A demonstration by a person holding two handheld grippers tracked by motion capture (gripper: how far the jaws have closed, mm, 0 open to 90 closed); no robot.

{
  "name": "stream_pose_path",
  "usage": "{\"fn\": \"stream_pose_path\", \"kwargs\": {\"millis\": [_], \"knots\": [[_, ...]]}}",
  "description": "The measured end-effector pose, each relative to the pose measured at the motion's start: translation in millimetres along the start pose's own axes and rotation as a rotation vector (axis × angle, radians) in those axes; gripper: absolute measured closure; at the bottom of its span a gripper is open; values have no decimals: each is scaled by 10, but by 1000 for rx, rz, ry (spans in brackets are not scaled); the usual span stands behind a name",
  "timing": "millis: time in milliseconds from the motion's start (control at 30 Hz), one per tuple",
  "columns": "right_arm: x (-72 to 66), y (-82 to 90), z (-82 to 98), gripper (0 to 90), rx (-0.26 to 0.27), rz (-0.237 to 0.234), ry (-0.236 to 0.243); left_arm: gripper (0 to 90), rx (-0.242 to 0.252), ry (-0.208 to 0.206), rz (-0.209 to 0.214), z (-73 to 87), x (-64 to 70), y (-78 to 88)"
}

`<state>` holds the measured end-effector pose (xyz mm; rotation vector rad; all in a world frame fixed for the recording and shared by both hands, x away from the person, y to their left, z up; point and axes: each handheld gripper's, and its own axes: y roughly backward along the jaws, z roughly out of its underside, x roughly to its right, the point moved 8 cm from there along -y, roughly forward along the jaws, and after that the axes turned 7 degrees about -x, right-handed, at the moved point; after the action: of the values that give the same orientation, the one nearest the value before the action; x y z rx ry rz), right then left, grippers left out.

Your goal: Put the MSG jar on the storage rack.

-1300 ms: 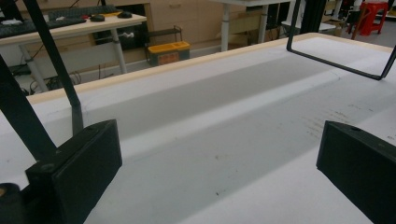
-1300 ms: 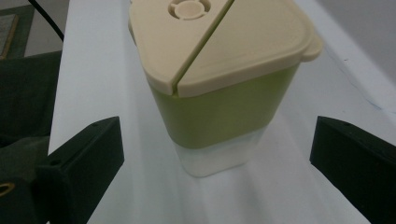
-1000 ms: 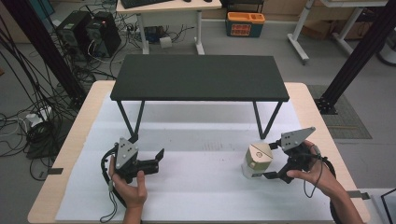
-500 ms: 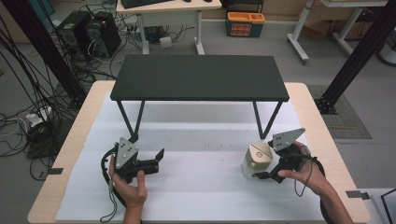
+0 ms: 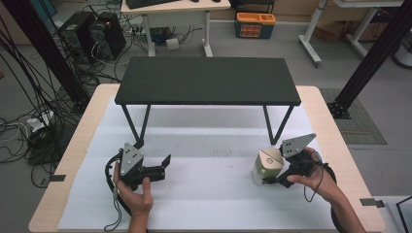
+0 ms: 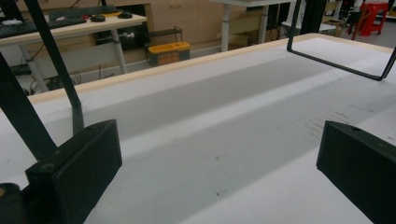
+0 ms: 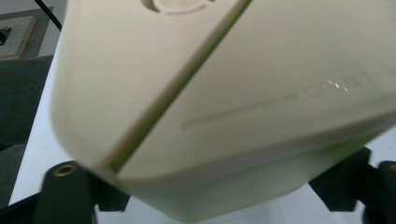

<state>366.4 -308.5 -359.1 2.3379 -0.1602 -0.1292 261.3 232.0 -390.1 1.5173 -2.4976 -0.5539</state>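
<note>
A cream box [image 5: 268,162] with an olive-green lower part stands on the white mat [image 5: 214,194] at the right. My right gripper [image 5: 273,173] is open, with its jaws either side of the box. In the right gripper view the box [image 7: 210,93] looms very close and blurred, and the two black jaws of that gripper [image 7: 208,189] sit at its lower corners, set wide apart. My left gripper [image 5: 164,169] rests at the left of the mat, open with nothing between its fingers. Seen from the left gripper [image 6: 210,177], only bare mat lies between the jaws.
A low black bench [image 5: 209,80] stands across the far half of the table, its thin legs [image 5: 133,124] planted on the mat. The wooden table edge [image 5: 335,131] frames the mat. Desks, computers and cables lie on the floor beyond.
My right gripper has slid left, bringing its jaws around the cream box, which has stayed in place. The left gripper has not moved.
</note>
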Motion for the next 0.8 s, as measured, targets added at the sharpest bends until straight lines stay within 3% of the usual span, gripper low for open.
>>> {"fn": "stream_pose_path", "kwargs": {"millis": [800], "knots": [[-68,55,-51,262,-18,32,21,3,5,1,5,4,-6,6]]}}
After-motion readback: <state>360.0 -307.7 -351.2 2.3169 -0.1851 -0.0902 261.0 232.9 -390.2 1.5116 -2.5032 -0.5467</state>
